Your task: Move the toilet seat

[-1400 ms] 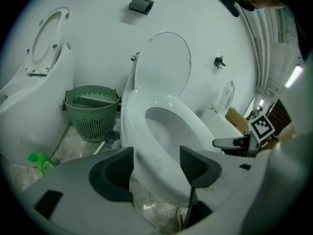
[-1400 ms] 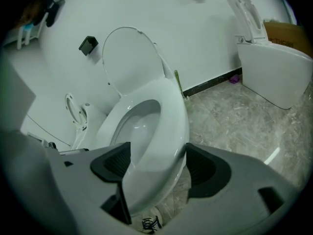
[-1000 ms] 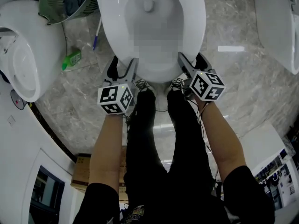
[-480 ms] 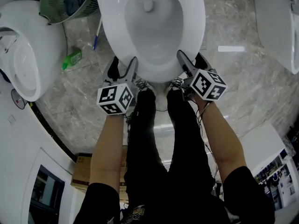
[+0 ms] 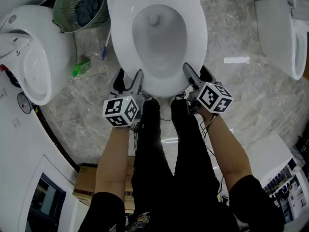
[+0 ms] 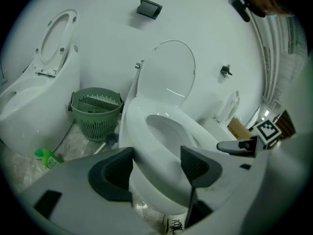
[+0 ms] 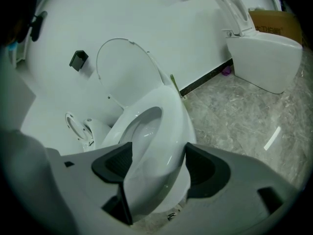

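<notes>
- Two hand-held grippers grip the front curve of the toilet seat, a smooth, glossy white oval ring with a rounded rim.
- Beyond both sets of jaws the lid, thin, white and oval, stands upright against the plain white wall.
- Under the jaws lies a floor of polished grey marbled stone.
- Left gripper: the jaws stand wide. The seat rim fills the gap between them, and the dark ribbed pads press on either side of it.
- Right gripper: the jaws also stand wide, and they have just been closing a little. Their ribbed pads clamp the seat's front right part, which sits tilted between them.
- No view shows for sure whether a gap has opened between the seat and the bowl.
- Both grippers point forward and slant downward, and each marker cube sits behind its jaws.
- Bare forearms reach out on either side of the person's black trouser legs, nearly parallel.
- Left of the left jaws and farther back stands a round green slatted basket. A small green bottle lies on the floor nearer the jaws.
</notes>
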A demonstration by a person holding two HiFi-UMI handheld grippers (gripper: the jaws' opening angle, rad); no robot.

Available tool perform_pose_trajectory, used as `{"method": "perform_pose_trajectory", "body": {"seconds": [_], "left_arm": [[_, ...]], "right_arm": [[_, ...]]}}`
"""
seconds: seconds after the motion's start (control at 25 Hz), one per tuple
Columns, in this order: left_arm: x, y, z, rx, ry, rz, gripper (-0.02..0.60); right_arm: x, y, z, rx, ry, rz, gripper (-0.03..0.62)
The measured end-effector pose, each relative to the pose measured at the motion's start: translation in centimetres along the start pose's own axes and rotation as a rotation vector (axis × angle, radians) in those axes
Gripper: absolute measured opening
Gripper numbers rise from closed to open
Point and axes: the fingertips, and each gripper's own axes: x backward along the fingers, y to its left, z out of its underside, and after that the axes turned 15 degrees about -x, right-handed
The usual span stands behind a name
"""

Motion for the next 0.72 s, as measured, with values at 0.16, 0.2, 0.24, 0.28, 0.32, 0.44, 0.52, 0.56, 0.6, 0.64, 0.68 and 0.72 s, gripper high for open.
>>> {"method": "perform_pose_trajectory", "body": {"seconds": [0.16,0.2,0.24,0.28,0.32,0.44,0.52,0.56,0.6,0.64,0.68,0.72], "left_arm": [[1.8,-0.4,-3.3,0.018,-0.029,0.005,0.278],[2.1,-0.4,-4.2,0.030,-0.039,0.005,0.279],[2.4,-0.5,-5.1,0.044,-0.050,0.004,0.279],[2.6,-0.6,-6.0,0.059,-0.059,0.003,0.279],[2.9,-0.7,-6.9,0.073,-0.065,0.002,0.279],[3.7,-0.7,-8.9,0.111,-0.072,0.000,0.282],[4.2,-0.6,-10.2,0.135,-0.075,0.001,0.284],[4.3,-0.5,-10.8,0.147,-0.078,0.001,0.284],[4.5,-0.5,-11.4,0.159,-0.082,0.002,0.287],[4.6,-0.4,-12.0,0.170,-0.086,0.002,0.287],[4.6,-0.4,-12.4,0.181,-0.089,0.001,0.287],[4.7,-0.4,-12.9,0.192,-0.091,-0.001,0.287]], "right_arm": [[2.0,2.7,-2.0,-0.057,-0.021,-0.029,0.346],[2.4,3.3,-2.6,-0.073,-0.028,-0.038,0.347],[2.8,4.0,-3.2,-0.089,-0.034,-0.047,0.348],[3.2,4.6,-3.8,-0.107,-0.040,-0.056,0.350],[3.6,5.3,-4.3,-0.129,-0.044,-0.066,0.354],[4.7,7.1,-5.7,-0.206,-0.062,-0.089,0.370],[5.3,8.1,-6.6,-0.246,-0.079,-0.096,0.371],[5.5,8.6,-7.0,-0.261,-0.087,-0.099,0.371],[5.7,9.0,-7.5,-0.273,-0.095,-0.102,0.370],[5.9,9.4,-7.9,-0.286,-0.103,-0.105,0.370],[6.1,9.7,-8.2,-0.301,-0.112,-0.108,0.370],[6.2,10.0,-8.5,-0.317,-0.120,-0.109,0.370]]}}
